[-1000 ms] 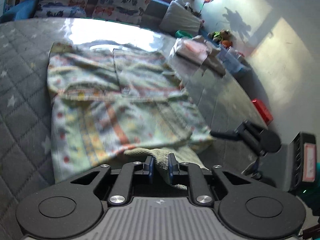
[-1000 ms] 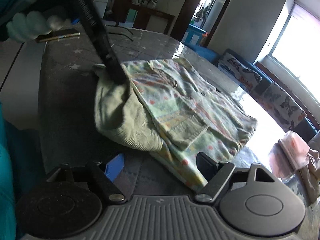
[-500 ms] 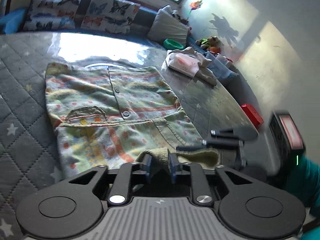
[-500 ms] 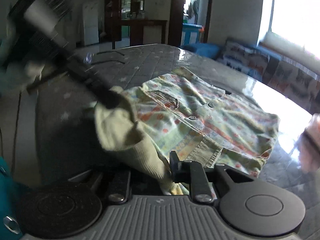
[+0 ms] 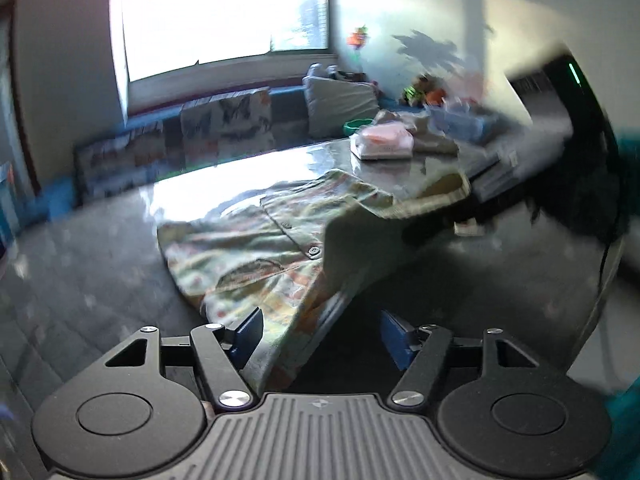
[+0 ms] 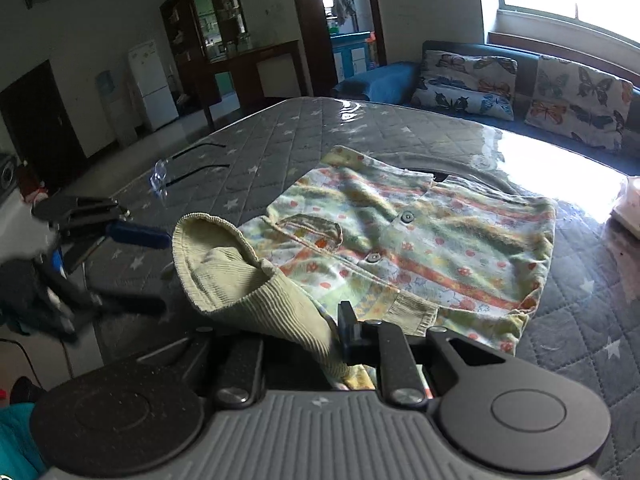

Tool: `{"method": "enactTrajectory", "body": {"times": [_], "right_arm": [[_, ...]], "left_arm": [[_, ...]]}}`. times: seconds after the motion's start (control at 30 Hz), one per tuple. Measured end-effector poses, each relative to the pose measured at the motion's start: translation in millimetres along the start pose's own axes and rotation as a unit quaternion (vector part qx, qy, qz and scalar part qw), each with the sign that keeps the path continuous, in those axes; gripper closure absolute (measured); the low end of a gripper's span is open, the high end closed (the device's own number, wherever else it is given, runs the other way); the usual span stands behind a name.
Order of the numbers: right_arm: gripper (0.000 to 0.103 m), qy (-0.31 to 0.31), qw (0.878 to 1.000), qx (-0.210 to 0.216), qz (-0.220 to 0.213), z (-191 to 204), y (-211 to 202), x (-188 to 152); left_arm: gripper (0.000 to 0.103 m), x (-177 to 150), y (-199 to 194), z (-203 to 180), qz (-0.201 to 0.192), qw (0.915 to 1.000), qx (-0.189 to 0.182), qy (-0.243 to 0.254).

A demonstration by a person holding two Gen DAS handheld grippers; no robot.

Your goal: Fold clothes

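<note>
One quilted grey mattress (image 6: 280, 152) with pale stars fills most of the right wrist view, and its far part glares white under the window (image 5: 224, 16) in the left wrist view. Behind it, along the top right of the right wrist view, runs a blue sofa (image 6: 376, 80) with butterfly-print cushions (image 6: 468, 80). Spread flat in the middle of the mattress lies the task's garment, a small patterned shirt (image 6: 432, 232) with orange stripes, dots, dark buttons and a chest pocket; it sits centre frame in both views. Its ribbed pale-green sleeve (image 6: 256, 300) is lifted off the mattress at the lower left of the right wrist view, the cuff open and curled. The right gripper (image 6: 340, 340) has its fingers drawn narrow and clamped on this sleeve at the bottom centre. The left gripper (image 5: 322, 338) stands with its blue-padded fingers (image 5: 250, 330) spread wide, holding nothing, and shirt fabric drapes between them without being pinched; the left wrist view is blurred. A folded pink-and-white pile (image 5: 382, 142) rests on the mattress at the upper right of that view. A pair of glasses (image 6: 176, 176) lies on the mattress at the middle left of the right wrist view.
</note>
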State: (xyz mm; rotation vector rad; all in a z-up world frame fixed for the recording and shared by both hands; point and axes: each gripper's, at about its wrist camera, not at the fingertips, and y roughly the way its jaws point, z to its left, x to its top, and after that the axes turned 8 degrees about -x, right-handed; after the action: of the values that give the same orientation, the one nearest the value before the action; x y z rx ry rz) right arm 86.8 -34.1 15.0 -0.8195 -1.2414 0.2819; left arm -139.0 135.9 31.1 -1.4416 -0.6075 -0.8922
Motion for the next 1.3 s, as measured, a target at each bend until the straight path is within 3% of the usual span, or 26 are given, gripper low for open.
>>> {"method": "enactTrajectory", "body": {"times": [0.13,0.27,0.43,0.53,0.77,1.0,1.17,1.3], "right_arm": [[0.087,0.002,1.000,-0.006,-0.004,0.3,0.7,1.4],[0.087,0.006,1.000,-0.011,-0.011,-0.8,-0.9,0.9],[0.089,-0.005,1.000,-0.017,-0.019,4.8,-8.2,-4.9],[0.094,-0.018,0.999,-0.021,-0.027,10.3,-15.9,-10.0],[0.096,-0.047,0.998,-0.025,-0.042,23.1,-37.7,-23.0],[0.097,-0.062,0.998,0.001,-0.015,41.2,-92.6,-39.7],[0.097,-0.077,0.997,0.000,-0.009,46.1,-105.9,-27.7],[0.097,-0.095,0.995,-0.010,-0.016,37.5,-90.3,-6.2]], "left_arm": [[0.037,-6.6,19.1,-6.2,0.017,0.9973,0.032,0.063],[0.050,-13.9,28.7,-9.3,0.024,0.9910,0.049,0.122],[0.083,-19.6,31.5,-3.6,0.029,0.9865,0.056,0.151],[0.092,-20.2,25.8,-2.4,0.023,0.9864,0.054,0.153],[0.093,-15.0,-7.2,-12.7,0.004,0.9890,0.009,0.148],[0.093,-5.5,-66.4,-22.5,-0.022,0.9909,-0.091,0.098],[0.093,7.1,-67.4,-10.7,-0.039,0.9922,-0.095,0.070],[0.093,15.0,-52.0,5.0,-0.046,0.9942,-0.084,0.048]]}}
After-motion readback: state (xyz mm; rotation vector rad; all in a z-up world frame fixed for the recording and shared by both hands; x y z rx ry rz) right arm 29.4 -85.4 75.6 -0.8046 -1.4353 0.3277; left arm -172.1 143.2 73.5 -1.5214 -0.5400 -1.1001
